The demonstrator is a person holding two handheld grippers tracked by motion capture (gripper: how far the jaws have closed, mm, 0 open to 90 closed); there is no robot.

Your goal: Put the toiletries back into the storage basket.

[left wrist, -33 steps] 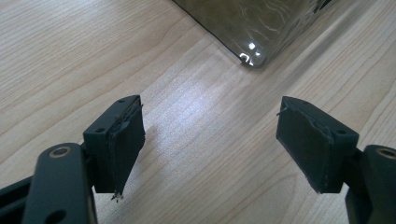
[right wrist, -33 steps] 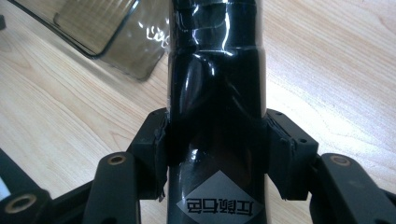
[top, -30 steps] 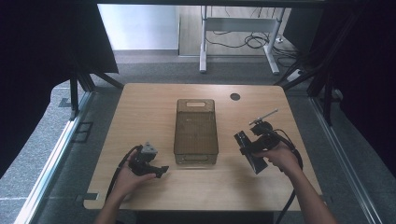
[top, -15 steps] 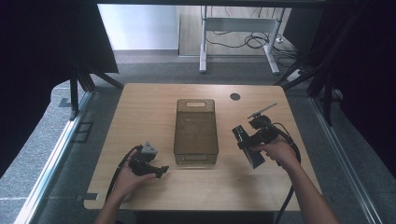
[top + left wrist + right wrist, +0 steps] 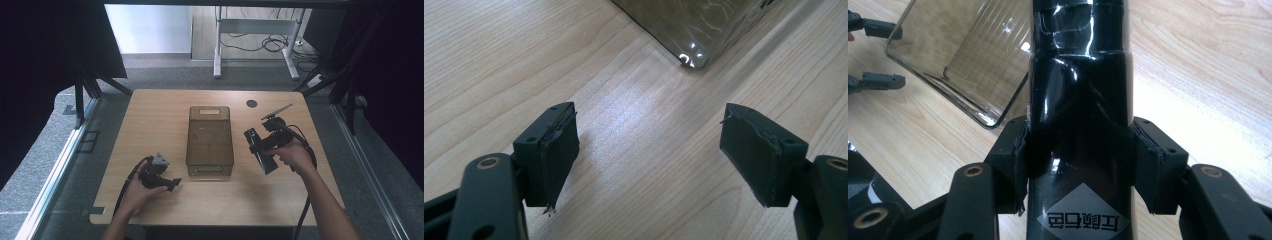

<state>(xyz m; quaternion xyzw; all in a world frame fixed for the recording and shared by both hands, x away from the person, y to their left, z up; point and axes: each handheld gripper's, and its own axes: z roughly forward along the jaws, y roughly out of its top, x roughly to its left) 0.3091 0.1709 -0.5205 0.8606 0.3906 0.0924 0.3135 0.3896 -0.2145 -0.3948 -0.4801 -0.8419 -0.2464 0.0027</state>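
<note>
The right gripper [image 5: 1078, 165] is clamped on a glossy black bottle [image 5: 1079, 100], its two padded jaws pressing the bottle's flanks from either side. The bottle is smooth and shiny, with bright glints running down it, a step where the body narrows, and a silver diamond-shaped label with printed characters near the bottom edge of the right gripper view; its far end is cut off by the top of that view, so no cap can be made out. In the high view the black bottle [image 5: 261, 150] is a dark oblong held slantwise above the table [image 5: 150, 115], just right of the bin [image 5: 210, 137] — too small there to read any detail. The bin is a clear, smoky-brown plastic tub, rectangular with rounded corners, a handle slot at its far end and faint ribbing on its floor. The table is pale wood with fine grain and a round dark grommet [image 5: 251, 103]. The left gripper [image 5: 649, 150] stands wide open with nothing between its worn black pads — it sits low at the table's near left [image 5: 167, 182], a bin corner just ahead.
</note>
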